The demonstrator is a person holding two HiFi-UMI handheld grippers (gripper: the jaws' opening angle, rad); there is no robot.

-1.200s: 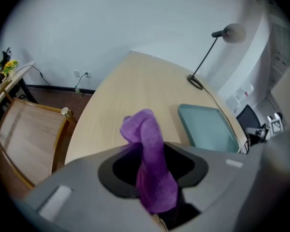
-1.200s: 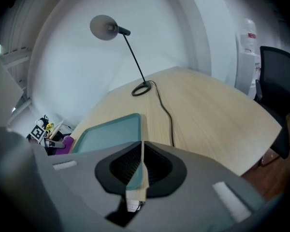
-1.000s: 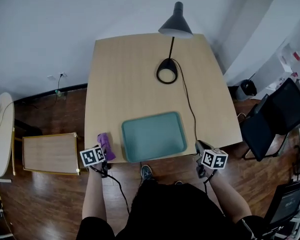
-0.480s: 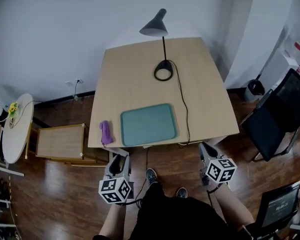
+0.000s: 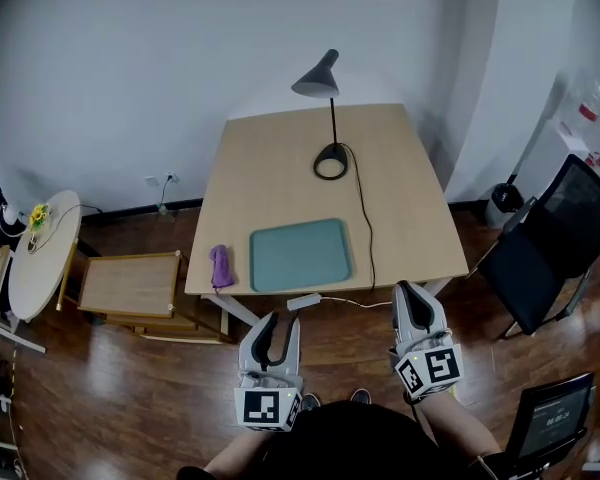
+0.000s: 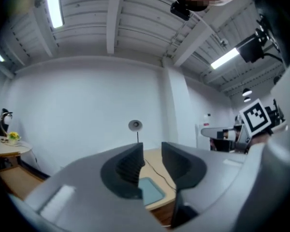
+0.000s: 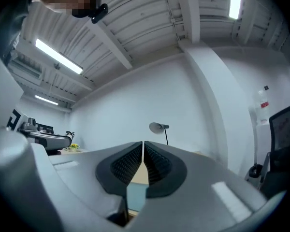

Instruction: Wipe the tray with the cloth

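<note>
Below, wooden table (image 5: 300,168), tray (image 5: 300,255), cloth (image 5: 221,266); left gripper (image 5: 278,326) empty, narrowly apart, just closing; right gripper (image 5: 408,296) together.

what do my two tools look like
The left tool and right tool are light grey, two-jawed, with dark ribbed pads. Each carries a white cube with black square markers. The person wears a black top. The left tool's jaws have just been closing, nothing between them.

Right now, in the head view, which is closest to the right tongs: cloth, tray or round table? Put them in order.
From the right tongs:
1. The tray, front middle of the desk.
2. The cloth, left of the tray.
3. The round table, far left.
</note>
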